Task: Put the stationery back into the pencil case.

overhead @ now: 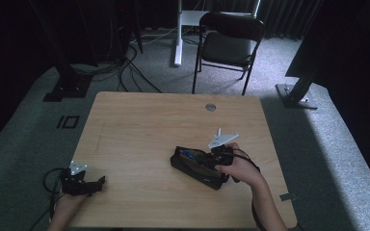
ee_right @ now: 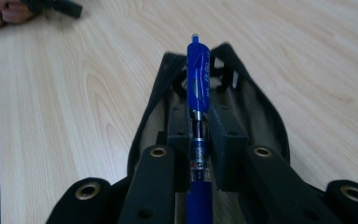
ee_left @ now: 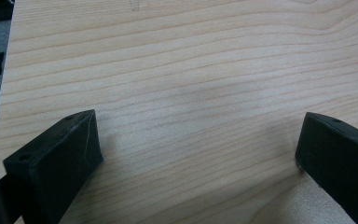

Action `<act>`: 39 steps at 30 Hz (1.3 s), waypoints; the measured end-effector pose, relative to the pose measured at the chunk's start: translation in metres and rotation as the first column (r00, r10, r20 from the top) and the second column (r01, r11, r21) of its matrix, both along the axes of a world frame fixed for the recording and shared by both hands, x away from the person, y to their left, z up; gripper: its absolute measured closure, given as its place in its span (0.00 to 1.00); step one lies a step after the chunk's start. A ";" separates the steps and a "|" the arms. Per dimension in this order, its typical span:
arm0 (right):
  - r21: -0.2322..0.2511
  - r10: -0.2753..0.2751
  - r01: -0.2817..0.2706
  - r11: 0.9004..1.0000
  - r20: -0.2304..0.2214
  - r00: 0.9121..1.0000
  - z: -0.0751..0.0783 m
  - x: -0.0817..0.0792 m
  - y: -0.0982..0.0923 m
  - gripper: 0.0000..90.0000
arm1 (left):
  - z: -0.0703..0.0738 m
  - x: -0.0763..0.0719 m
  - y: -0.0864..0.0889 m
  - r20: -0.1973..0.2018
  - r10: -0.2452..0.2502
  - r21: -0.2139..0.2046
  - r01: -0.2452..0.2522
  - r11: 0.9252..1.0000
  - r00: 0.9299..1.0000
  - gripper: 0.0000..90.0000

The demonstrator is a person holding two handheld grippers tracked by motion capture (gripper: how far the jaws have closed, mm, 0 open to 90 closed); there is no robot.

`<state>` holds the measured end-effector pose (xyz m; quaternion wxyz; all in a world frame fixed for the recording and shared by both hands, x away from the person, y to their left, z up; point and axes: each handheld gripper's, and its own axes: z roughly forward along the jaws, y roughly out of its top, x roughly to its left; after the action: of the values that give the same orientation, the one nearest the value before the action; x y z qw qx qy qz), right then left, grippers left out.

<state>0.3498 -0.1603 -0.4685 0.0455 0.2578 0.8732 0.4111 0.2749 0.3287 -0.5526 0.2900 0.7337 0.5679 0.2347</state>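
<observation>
The right tongs (ee_right: 199,140), clenched on a blue pen (ee_right: 198,88), hold it over the open black pencil case (overhead: 197,168) at five o'clock on the worktop (overhead: 139,125); best lower the tip inside before letting go; left tongs (ee_left: 196,154) rest released at seven o'clock

Desk (overhead: 139,130): pale wood-grain top, smooth, faint sheen. Pen (ee_right: 198,84): glossy blue plastic barrel, small metal ring mid-body, printed label lower down. Pencil case (ee_right: 261,112): black woven cloth, matt, soft edges. Right tool (ee_right: 200,140): matt black plastic jaws, brass-coloured metal eyelets on links, clamped on pen. Left tool (ee_left: 198,154): matt black plastic jaws, slightly rough faces. Floor (overhead: 318,159): grey carpet, coarse. Chair (overhead: 229,45): black padded seat, dark metal frame.
</observation>
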 end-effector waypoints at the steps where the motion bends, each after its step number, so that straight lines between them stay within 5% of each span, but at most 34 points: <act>1: -0.006 0.007 -0.007 1.000 -0.002 1.000 0.000 0.001 0.000 0.88 | 0.000 0.000 0.000 0.000 0.000 0.000 0.000 1.000 1.000 0.00; 39: -0.165 0.023 -0.034 0.986 -0.062 0.998 -0.013 0.015 0.024 0.88 | 0.000 0.000 0.000 0.000 0.000 0.000 0.000 1.000 1.000 0.00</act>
<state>0.3652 -0.1366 -0.4818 0.0346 0.2528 0.9090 0.3296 0.2749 0.3287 -0.5526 0.2900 0.7336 0.5679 0.2348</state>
